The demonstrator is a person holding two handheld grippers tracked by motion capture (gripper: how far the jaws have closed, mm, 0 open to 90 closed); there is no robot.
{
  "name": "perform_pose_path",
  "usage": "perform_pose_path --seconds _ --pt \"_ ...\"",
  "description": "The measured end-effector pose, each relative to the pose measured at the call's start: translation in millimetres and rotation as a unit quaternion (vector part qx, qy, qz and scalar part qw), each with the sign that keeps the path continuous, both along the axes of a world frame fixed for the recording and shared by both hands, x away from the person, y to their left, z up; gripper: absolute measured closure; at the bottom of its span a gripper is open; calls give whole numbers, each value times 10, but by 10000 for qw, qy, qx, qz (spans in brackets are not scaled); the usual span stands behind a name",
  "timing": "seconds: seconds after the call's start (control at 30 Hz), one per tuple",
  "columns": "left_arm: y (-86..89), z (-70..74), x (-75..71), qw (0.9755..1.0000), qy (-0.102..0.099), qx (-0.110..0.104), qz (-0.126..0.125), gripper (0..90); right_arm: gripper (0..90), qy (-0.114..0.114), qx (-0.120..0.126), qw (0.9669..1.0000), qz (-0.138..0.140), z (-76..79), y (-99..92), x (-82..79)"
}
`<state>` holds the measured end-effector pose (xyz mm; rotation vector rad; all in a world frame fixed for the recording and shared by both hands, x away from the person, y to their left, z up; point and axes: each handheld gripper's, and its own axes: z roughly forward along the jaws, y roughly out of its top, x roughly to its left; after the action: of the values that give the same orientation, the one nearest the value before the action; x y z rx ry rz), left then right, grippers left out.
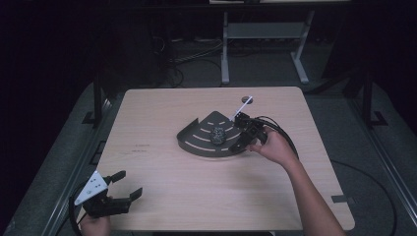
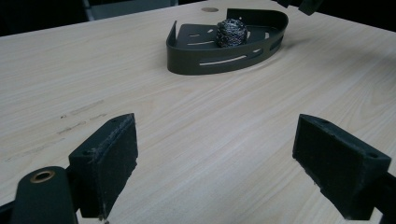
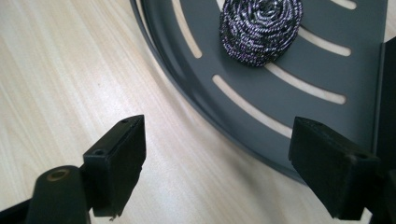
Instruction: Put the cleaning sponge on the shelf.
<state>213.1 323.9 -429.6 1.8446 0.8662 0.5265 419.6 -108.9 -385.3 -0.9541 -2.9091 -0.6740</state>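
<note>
— Which step are you on?

— My right gripper (image 1: 242,133) hovers released at the curved rim of the dark grey slotted metal corner tray (image 1: 196,142), nothing between its jaws. The coiled steel-wool scouring ball (image 3: 261,29) sits inside the tray, near its middle.

— And your other tool?

— The left gripper (image 1: 124,184) rests open, well apart from the tray, near the table's edge.

— Next?

— I'd judge reaching over the rim and closing on the ball.

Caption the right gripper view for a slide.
Open right gripper hovering over the curved rim of a slotted grey tray holding a steel scouring ball.
</note>
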Motion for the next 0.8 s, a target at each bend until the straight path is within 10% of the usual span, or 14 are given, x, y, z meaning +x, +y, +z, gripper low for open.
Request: perform_pose_path --seconds 0.8 --pt "-12 -6 0 10000 17 36 -25 133 182 -24 54 10000 6 -75 -230 -307"
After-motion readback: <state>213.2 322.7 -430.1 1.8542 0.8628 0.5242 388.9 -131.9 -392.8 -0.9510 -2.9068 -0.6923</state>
